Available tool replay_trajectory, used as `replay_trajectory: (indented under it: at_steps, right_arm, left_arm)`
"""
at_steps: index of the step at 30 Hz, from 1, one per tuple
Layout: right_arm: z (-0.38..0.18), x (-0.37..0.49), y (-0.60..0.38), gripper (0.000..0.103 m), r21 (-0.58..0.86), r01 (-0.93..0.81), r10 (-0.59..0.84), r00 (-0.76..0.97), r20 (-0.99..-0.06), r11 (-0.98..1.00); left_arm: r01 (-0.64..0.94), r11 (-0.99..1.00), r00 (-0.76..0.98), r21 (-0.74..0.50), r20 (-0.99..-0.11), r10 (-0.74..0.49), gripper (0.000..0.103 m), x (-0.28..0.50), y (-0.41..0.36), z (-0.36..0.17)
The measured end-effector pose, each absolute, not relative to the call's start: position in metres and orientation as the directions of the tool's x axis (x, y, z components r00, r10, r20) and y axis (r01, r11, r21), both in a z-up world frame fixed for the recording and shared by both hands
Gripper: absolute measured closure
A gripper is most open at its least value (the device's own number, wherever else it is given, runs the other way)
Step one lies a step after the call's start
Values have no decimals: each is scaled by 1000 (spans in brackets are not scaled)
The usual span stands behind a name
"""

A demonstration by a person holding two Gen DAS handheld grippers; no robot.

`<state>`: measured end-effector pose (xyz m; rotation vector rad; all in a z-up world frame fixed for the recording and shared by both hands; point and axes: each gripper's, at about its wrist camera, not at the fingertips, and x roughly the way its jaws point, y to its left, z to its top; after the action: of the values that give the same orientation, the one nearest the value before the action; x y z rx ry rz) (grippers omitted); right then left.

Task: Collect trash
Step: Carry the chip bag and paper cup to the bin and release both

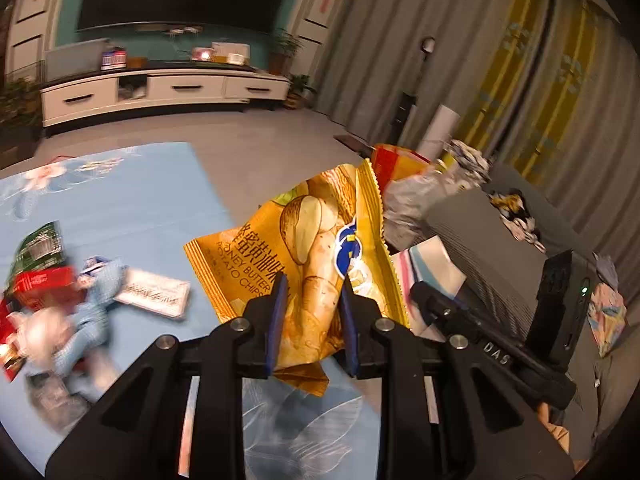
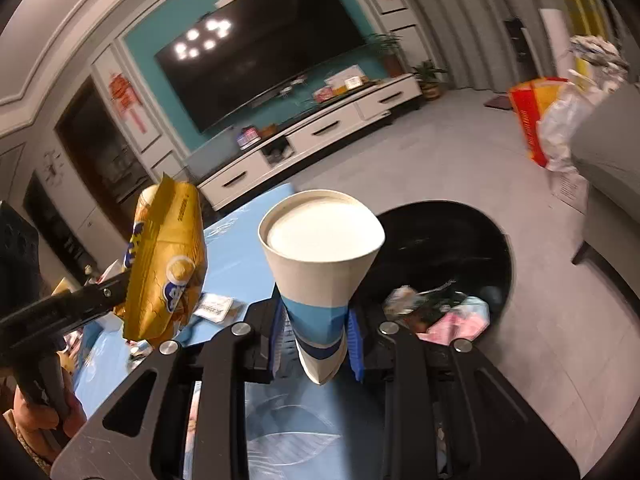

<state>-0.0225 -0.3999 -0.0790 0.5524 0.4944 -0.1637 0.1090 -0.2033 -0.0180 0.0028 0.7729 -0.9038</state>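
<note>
Holding chip bag [image 1: 320,248] in my left gripper [image 1: 312,320], jaws pinched on its lower end; right gripper [image 2: 316,336] clamps cup [image 2: 320,256], both lifted off counter [image 1: 132,208], bin [image 2: 444,248] beside, presumably for dropping.

A dark television [image 2: 260,52] is hanging above a white cabinet [image 2: 320,132]; potted plants [image 1: 298,88] are standing beside grey curtains [image 1: 400,40].

I hold a crumpled yellow chip bag [image 1: 320,256] aloft, and an inverted white-and-blue paper cup [image 2: 320,264] beside the black bin [image 2: 472,248].
</note>
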Motion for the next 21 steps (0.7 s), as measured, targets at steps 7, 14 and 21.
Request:
replay_trajectory:
  at_steps: [7,14,21]
  right_arm:
    - [-98,-30,-434,76,478,352,-71,857,-511,805]
    - [-115,-21,-451,74,483,395,-88,836,-542,781]
    - [-127,-14,-460,54,493,426,-94,820,-564,759]
  left_arm:
    - [765,565,273,-307,-641,-718,76,116,-275,-38]
    - [769,570,240,-291,-694,-678,75,129,-314,-68]
    - [755,583,238,-301,-702,-671,35,139,-324,-79]
